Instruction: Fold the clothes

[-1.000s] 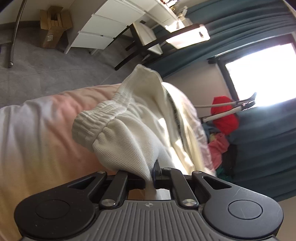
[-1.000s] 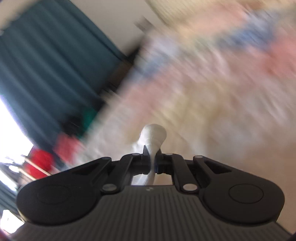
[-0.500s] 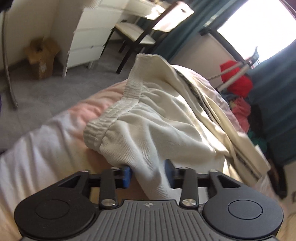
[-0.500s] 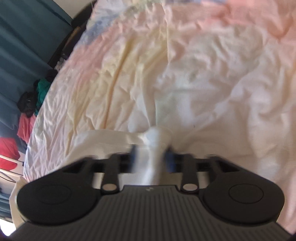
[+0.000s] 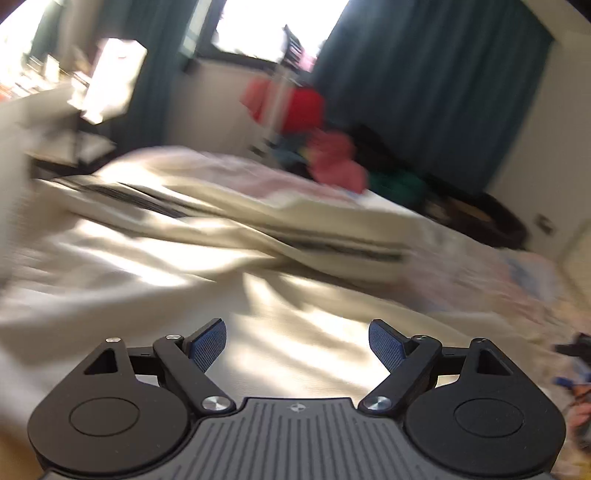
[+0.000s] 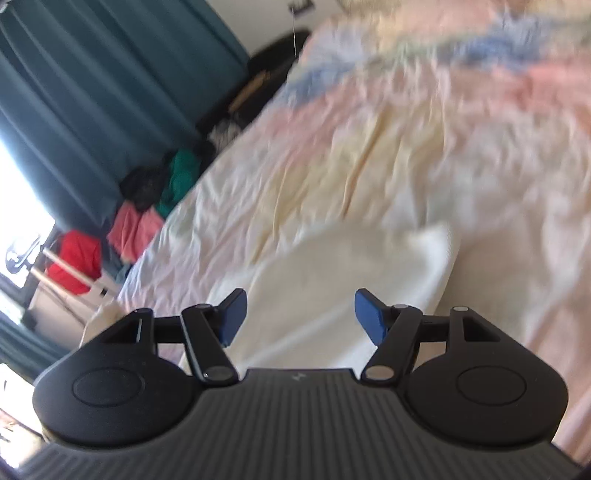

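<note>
Cream trousers with a dark side stripe (image 5: 229,236) lie spread on the bed. My left gripper (image 5: 297,345) is open and empty just above the cloth, blue pads (image 5: 207,345) apart. In the right wrist view the same cream garment (image 6: 332,288) lies flat on the pastel bedsheet (image 6: 424,147). My right gripper (image 6: 299,319) is open and empty over it. Both views are motion-blurred.
A pile of red, pink and green clothes (image 5: 325,155) lies beside the bed by the teal curtains (image 5: 424,74); it also shows in the right wrist view (image 6: 129,221). A bright window (image 5: 273,26) and a white desk (image 5: 33,110) stand at the back.
Both grippers were shut on the cream trousers and have opened and let go. The trousers have dropped onto the bed. Both cameras have swung.
</note>
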{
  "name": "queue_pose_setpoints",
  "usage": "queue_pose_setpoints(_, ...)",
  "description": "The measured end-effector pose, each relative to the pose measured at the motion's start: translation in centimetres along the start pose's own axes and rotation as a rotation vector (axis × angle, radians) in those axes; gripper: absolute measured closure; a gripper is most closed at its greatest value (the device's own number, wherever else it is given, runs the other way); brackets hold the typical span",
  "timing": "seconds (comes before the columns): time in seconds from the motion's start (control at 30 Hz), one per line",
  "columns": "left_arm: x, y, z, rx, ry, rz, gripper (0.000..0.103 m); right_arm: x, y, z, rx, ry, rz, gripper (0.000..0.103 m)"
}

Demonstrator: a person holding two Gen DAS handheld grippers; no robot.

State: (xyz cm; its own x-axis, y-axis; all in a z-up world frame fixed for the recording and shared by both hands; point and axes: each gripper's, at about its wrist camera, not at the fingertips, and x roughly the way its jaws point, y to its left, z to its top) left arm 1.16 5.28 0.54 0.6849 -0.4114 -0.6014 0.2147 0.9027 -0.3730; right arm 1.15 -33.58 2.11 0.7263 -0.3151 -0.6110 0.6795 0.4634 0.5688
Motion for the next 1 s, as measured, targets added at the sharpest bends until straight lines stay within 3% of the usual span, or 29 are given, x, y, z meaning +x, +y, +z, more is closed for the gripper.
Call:
queue_pose_setpoints(0.07, 5.4, -3.6, 0.3, -0.007, 0.066, -0.120, 0.017, 0.6, -0.4, -0.2, 0.022, 0.013, -0.014, 0.035)
queue_pose_setpoints(0.17, 13.0, -9.0, 1.6, -0.008, 0.134, -0.240, 0.018, 1.1, -1.1, -0.4, 0.052, -0.006, -0.047, 0.035)
queue_pose_setpoints(0.33, 24.4, -18.4, 3.5, 0.051, 0.256, -0.350, 0.020, 2.4, -2.7, -0.1, 0.109, -0.076, -0.098, 0.035)
queue_pose_setpoints(0.53, 35.4, -27.9, 3.0, 0.205, 0.401, -0.362, 0.020, 4.0, -3.8, 0.3, 0.118, -0.173, -0.145, 0.035)
queue_pose_setpoints(0.63, 40.0, -30.9, 1.7, 0.209, 0.605, -0.368, 0.026, 4.9, -4.0, 0.6, 0.107, -0.196, -0.166, 0.035)
queue_pose_setpoints(0.7, 42.6, -32.7, 0.5, 0.270, 0.769, -0.300, 0.029, 5.2, -4.2, 0.6, 0.121, -0.187, -0.165, 0.035)
queue_pose_setpoints(0.8, 43.2, -34.5, -0.2, 0.370, 0.827, -0.298, 0.030, 5.6, -4.4, 0.6, 0.142, -0.173, -0.164, 0.035)
queue_pose_setpoints(0.9, 42.6, -35.7, -0.2, 0.443, 0.841, -0.361, 0.064, 6.0, -4.7, 0.6, 0.162, -0.159, -0.162, 0.035)
queue_pose_setpoints(0.93, 42.0, -36.0, -0.2, 0.474, 0.817, -0.416, 0.086, 6.1, -4.8, 0.6, 0.169, -0.154, -0.162, 0.035)
queue_pose_setpoints(0.97, 41.3, -36.4, -0.1, 0.507, 0.787, -0.478, 0.098, 6.3, -4.9, 0.6, 0.176, -0.150, -0.162, 0.035)
queue_pose_setpoints(1.0, 40.5, -36.8, 0.0, 0.540, 0.756, -0.540, 0.098, 6.4, -4.9, 0.6, 0.183, -0.145, -0.161, 0.035)
